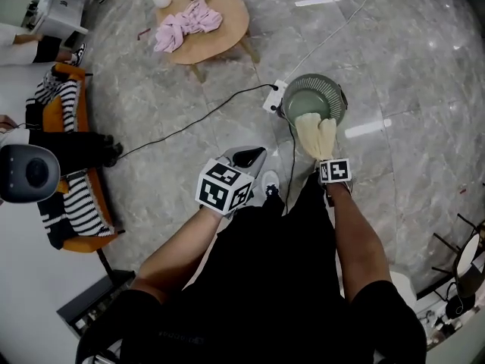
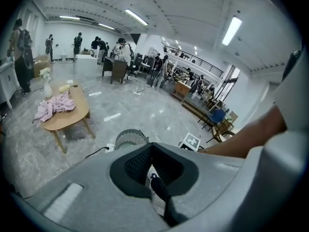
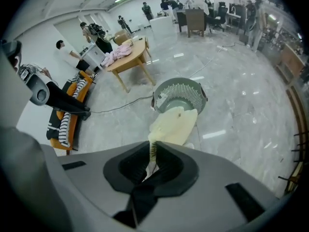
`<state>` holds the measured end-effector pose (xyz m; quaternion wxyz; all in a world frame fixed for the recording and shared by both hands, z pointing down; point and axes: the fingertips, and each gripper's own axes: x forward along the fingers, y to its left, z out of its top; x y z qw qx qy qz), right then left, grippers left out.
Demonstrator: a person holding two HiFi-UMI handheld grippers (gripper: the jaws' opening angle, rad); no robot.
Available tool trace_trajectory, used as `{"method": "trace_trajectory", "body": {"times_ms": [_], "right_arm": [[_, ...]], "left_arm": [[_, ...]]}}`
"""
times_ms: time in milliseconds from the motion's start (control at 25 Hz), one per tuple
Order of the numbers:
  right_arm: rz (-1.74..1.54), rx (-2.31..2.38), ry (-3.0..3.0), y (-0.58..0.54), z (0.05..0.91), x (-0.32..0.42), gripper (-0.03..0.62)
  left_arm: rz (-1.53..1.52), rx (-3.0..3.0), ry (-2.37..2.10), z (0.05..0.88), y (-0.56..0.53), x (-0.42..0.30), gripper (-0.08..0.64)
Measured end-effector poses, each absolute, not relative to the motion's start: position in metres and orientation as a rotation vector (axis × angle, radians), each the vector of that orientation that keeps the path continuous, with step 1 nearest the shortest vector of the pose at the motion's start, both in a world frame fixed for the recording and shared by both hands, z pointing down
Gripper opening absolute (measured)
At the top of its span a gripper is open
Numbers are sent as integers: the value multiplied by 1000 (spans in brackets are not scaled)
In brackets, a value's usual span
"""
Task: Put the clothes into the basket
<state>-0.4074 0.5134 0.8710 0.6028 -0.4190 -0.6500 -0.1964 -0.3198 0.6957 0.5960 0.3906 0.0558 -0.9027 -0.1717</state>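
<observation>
A round grey-green basket (image 1: 333, 97) stands on the marble floor ahead of my feet. A pale yellow garment (image 1: 317, 136) hangs from my right gripper (image 1: 327, 159), which is shut on its top edge; its lower end drapes over the basket's near rim. The right gripper view shows the cloth (image 3: 174, 124) pinched between the jaws of that gripper (image 3: 152, 148), above the basket (image 3: 179, 94). My left gripper (image 1: 250, 156) hovers left of the basket, shut (image 2: 150, 146) and holding nothing. Pink clothes (image 1: 187, 23) lie on a wooden table (image 1: 227, 29) farther off.
A white power strip (image 1: 273, 97) with a black cable lies beside the basket. An orange sofa (image 1: 76, 112) with striped and black clothing stands at the left. People stand around desks in the distance (image 2: 101, 47). Chairs (image 1: 462, 256) sit at the right.
</observation>
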Motion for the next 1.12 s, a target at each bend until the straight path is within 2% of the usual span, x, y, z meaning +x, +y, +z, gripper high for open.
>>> {"method": "trace_trajectory", "body": {"times_ms": [240, 680, 1120], "right_arm": [[-408, -959, -1495, 506, 866, -375, 92], [-241, -957, -1737, 504, 771, -402, 89], [-97, -1159, -1913, 492, 650, -402, 55]], "left_arm": [[-391, 202, -2304, 590, 700, -307, 0], [-390, 305, -2373, 565, 684, -313, 0], [-405, 252, -2439, 541, 646, -305, 0]]}}
